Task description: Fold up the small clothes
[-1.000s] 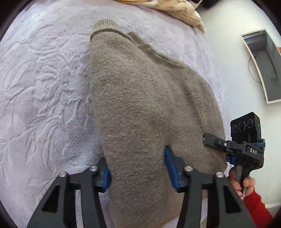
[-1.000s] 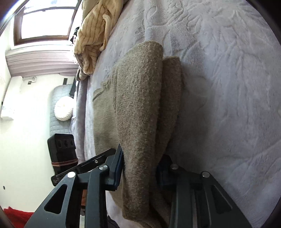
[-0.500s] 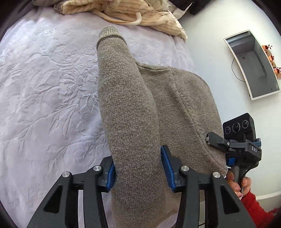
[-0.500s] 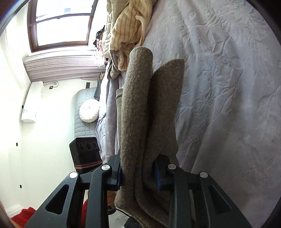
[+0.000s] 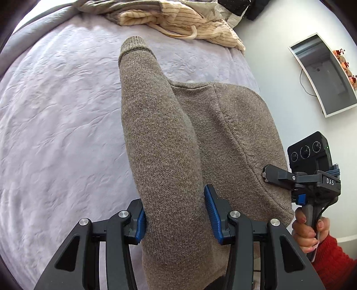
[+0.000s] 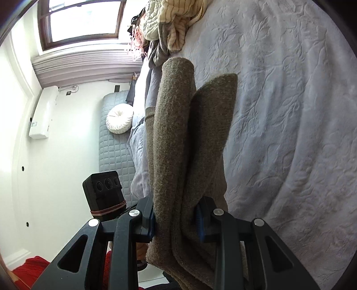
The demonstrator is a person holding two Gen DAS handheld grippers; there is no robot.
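Observation:
A brown knit sweater (image 5: 169, 142) hangs above the lavender bedspread (image 5: 58, 116), stretched between both grippers. My left gripper (image 5: 176, 214) is shut on a thick bunch of its fabric, a sleeve with a ribbed cuff (image 5: 133, 45) reaching away over the bed. In the right wrist view the sweater (image 6: 176, 142) hangs in folded layers, and my right gripper (image 6: 176, 219) is shut on those layers. The right gripper (image 5: 267, 176) also shows at the sweater's right edge in the left wrist view, held by a hand in a red sleeve (image 5: 330, 261).
A heap of cream striped clothes (image 5: 185, 20) lies at the far end of the bed. A wall screen (image 5: 323, 73) hangs on the right. In the right wrist view a window (image 6: 82, 20), a grey quilted headboard with a white round cushion (image 6: 119, 118) and a wall heater (image 6: 43, 113) show.
Both grippers have risen and pulled back with the sweater. It has come off the bedspread and now hangs narrower and longer, with more of the clothes heap and room in view.

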